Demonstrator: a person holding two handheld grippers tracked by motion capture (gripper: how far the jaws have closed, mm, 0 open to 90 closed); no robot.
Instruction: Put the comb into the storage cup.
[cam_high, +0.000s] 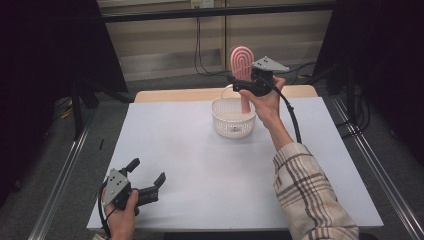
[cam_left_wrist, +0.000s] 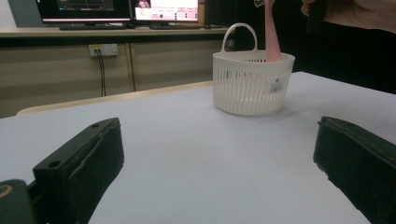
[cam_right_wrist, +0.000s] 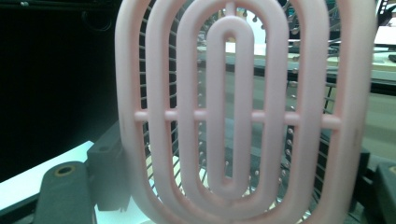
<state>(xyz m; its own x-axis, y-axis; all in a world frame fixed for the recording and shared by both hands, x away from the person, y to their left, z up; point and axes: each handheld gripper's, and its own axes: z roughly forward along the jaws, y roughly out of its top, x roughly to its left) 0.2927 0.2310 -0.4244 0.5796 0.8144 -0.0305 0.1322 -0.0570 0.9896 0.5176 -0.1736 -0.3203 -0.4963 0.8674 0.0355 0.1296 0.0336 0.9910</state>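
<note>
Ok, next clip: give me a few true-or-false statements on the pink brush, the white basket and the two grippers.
1. The right gripper holds the pink plastic vented hairbrush upright. True.
2. The brush's handle end reaches down into the white slotted plastic basket. True.
3. The basket lies tipped on its side. False: it stands upright on the white table.
4. The left gripper grips the basket's handle. False: its fingers are open and hold nothing, near the table's front left corner.
</note>
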